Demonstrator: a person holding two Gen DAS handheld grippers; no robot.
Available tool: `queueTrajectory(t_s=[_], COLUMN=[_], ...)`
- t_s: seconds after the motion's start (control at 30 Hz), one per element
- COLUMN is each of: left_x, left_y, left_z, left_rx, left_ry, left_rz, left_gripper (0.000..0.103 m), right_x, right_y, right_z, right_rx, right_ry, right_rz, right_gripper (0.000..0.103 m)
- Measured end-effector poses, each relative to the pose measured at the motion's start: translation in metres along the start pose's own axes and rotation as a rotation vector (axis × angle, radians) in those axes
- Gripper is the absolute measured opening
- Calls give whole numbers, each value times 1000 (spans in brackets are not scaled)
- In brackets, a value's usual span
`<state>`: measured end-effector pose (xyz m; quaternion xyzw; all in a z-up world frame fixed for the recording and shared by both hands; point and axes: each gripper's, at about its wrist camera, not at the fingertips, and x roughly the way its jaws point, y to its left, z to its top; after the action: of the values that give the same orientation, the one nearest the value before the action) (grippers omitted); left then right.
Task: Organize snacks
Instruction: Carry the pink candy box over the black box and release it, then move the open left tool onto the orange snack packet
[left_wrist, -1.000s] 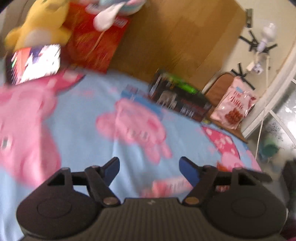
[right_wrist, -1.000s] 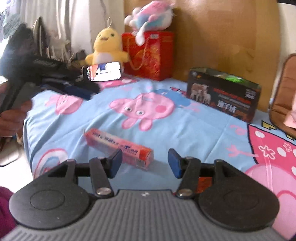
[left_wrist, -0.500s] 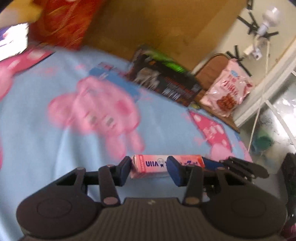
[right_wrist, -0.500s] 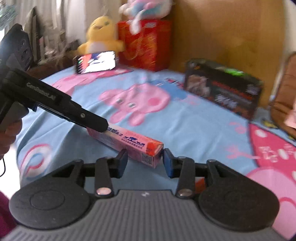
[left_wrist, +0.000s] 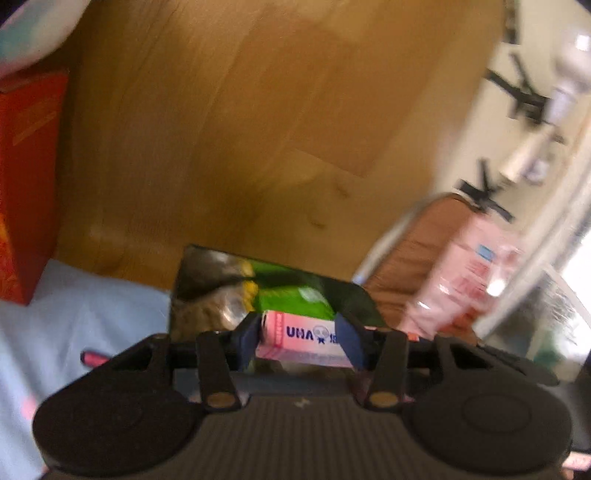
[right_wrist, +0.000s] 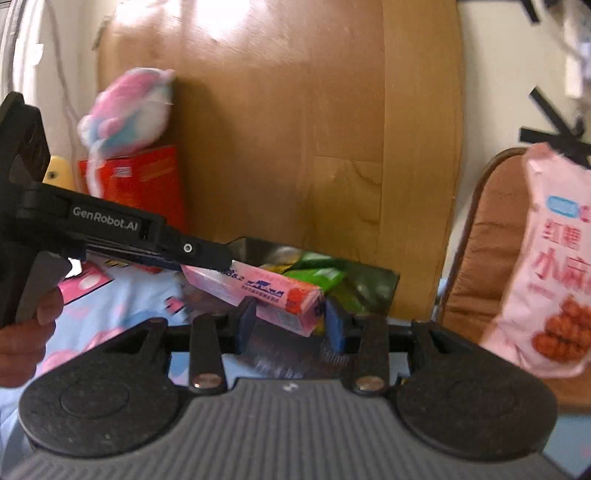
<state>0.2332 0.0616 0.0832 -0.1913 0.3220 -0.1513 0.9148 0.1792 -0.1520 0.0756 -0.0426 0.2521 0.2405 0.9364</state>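
A long pink candy box (right_wrist: 258, 286) hangs in the air, carried by both grippers, one at each end. My right gripper (right_wrist: 290, 323) is shut on its near end. My left gripper (left_wrist: 300, 341) grips the other end (left_wrist: 295, 334) printed "UHA"; its jaws are opening slightly, though the pads still touch the box. In the right wrist view the left gripper (right_wrist: 218, 260) reaches in from the left. Just behind the candy box, against the headboard, stands an open dark snack box (right_wrist: 384, 280) (left_wrist: 207, 295) with a green bag (right_wrist: 317, 275) inside.
The wooden headboard (right_wrist: 295, 129) rises close ahead. At the left stands a red gift box (right_wrist: 147, 184) with a plush toy (right_wrist: 129, 110) on it. At the right, a brown chair (right_wrist: 491, 240) holds a pink snack bag (right_wrist: 554, 277). A person's hand (right_wrist: 22, 343) holds the left gripper over the blue bedsheet (left_wrist: 74, 314).
Both grippers closed on the pink candy box as it lay on the bed. They then lifted it and carried it towards the headboard, up to the dark snack box.
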Motion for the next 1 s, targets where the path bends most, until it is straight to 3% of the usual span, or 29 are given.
queueTrajectory(t_s=[0.1, 0.2, 0.33, 0.47, 0.63, 0.7, 0.73, 0.8, 1.0], left_x=[16, -2, -50, -83, -98, -102, -103, -101, -108], left_y=[8, 8, -1, -11, -33, -37, -38, -36, -33], left_z=[3, -3, -33, -90, -176, -199, -209, -222, -228], left_rx=[-3, -14, 14, 20, 13, -22, -43, -88, -147], left_ry=[1, -14, -38, 72, 329, 401, 419, 434, 353], left_rz=[78, 41, 1, -134, -303, -341, -352, -345, -287], left_gripper=[49, 49, 55, 55, 56, 56, 56, 53, 53], right_x=[29, 27, -13, -67, -97, -103, -106, -118, -147], right_y=[-8, -14, -23, -28, -29, -24, -21, -13, 0], right_z=[-1, -3, -11, -55, -124, -140, -144, -151, -174], right_rx=[8, 44, 114, 211, 261, 282, 273, 259, 386], right_ry=[36, 20, -26, 21, 164, 201, 206, 185, 148], right_rz=[13, 19, 37, 72, 88, 114, 119, 110, 156], right_gripper=[47, 47, 51, 52, 49, 30, 28, 28, 30])
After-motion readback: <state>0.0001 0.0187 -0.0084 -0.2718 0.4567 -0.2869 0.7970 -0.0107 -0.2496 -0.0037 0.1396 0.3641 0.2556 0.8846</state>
